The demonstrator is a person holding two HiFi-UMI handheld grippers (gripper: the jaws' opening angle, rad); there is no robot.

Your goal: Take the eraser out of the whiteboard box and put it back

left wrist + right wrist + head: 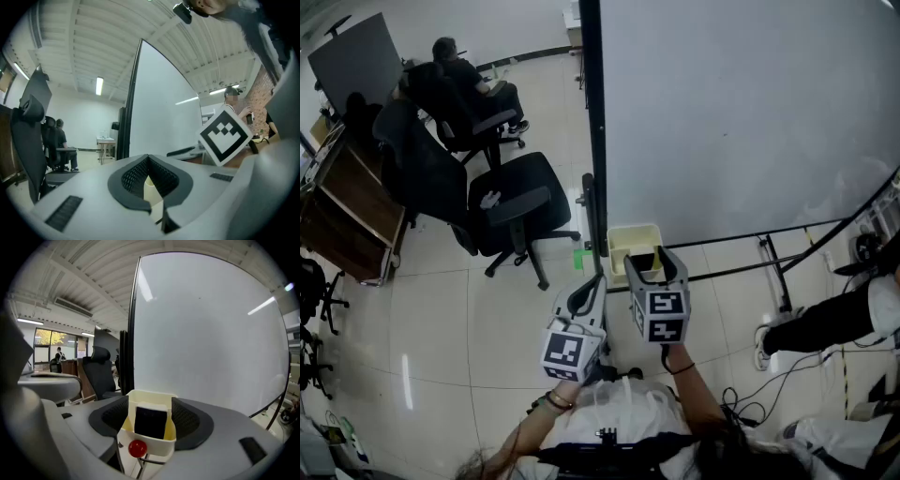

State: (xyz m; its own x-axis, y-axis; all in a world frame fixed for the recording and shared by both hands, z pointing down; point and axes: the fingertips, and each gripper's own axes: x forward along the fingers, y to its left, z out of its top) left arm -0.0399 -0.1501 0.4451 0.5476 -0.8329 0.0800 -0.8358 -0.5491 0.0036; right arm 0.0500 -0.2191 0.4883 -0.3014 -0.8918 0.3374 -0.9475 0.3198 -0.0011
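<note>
A cream whiteboard box (630,242) hangs at the lower left corner of the whiteboard (741,112). In the right gripper view the black eraser (150,422) stands upright inside the box (149,442), with a red round magnet (137,448) on the box's front. My right gripper (656,261) is open, its jaws standing on either side of the box's near end (150,416) without pressing it. My left gripper (589,289) hangs lower left of the box, its jaws together (149,161) and empty.
Black office chairs (517,202) stand left of the board's black frame post (594,131). A person sits at the back (455,56). The board's stand legs (776,274), floor cables (759,403) and another person's leg (830,321) are at right. A wooden desk (352,202) is far left.
</note>
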